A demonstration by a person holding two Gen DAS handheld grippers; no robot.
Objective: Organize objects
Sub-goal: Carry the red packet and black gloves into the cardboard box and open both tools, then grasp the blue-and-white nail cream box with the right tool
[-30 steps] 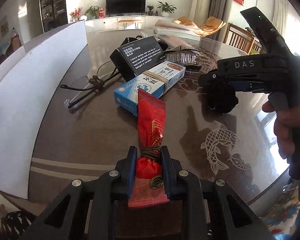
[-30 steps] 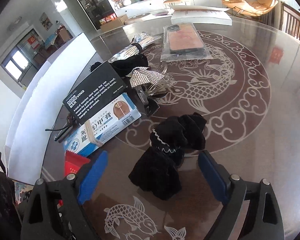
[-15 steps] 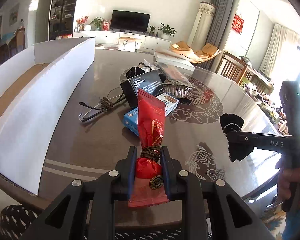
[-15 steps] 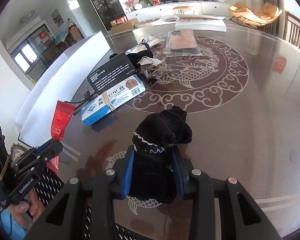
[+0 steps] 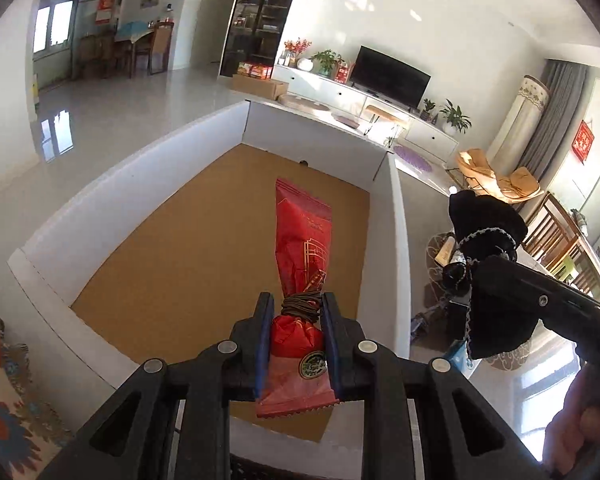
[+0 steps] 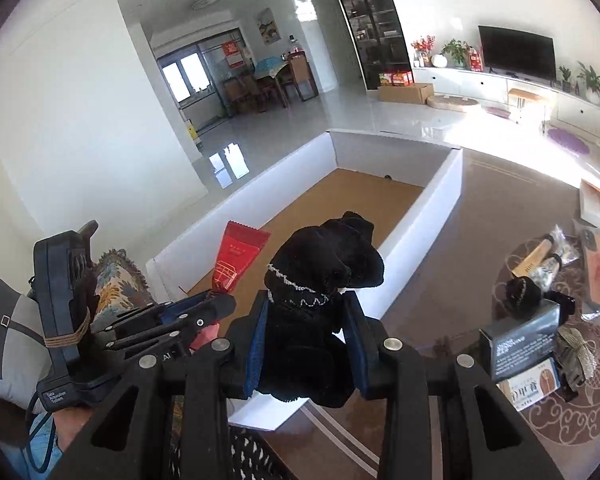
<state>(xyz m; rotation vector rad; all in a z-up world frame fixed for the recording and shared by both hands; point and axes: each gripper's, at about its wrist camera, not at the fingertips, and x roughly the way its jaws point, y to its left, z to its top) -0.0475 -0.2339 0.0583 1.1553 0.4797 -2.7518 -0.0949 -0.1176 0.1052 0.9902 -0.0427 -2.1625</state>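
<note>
My left gripper [image 5: 296, 312] is shut on a red packet [image 5: 302, 240] tied with a dark band, and holds it in the air above the brown floor of a white-walled cardboard box [image 5: 384, 168]. The red packet also shows in the right wrist view [image 6: 236, 258]. My right gripper [image 6: 308, 316] is shut on a black fabric pouch [image 6: 320, 276] with a silver trim, above the near right wall of the box [image 6: 440, 208]. In the left wrist view the pouch [image 5: 486, 220] hangs to the right of the box.
On the dark patterned table [image 6: 500, 216] right of the box lie a black "odor removing bar" box [image 6: 520, 340], a white and blue carton [image 6: 528, 392], a flat phone-case packet [image 6: 598, 264] and several small items. A patterned cushion [image 6: 116, 280] sits left of the box.
Both grippers have swung left from over the table to the box, carrying the red packet and the black pouch. The right gripper closed on the pouch a second ago.
</note>
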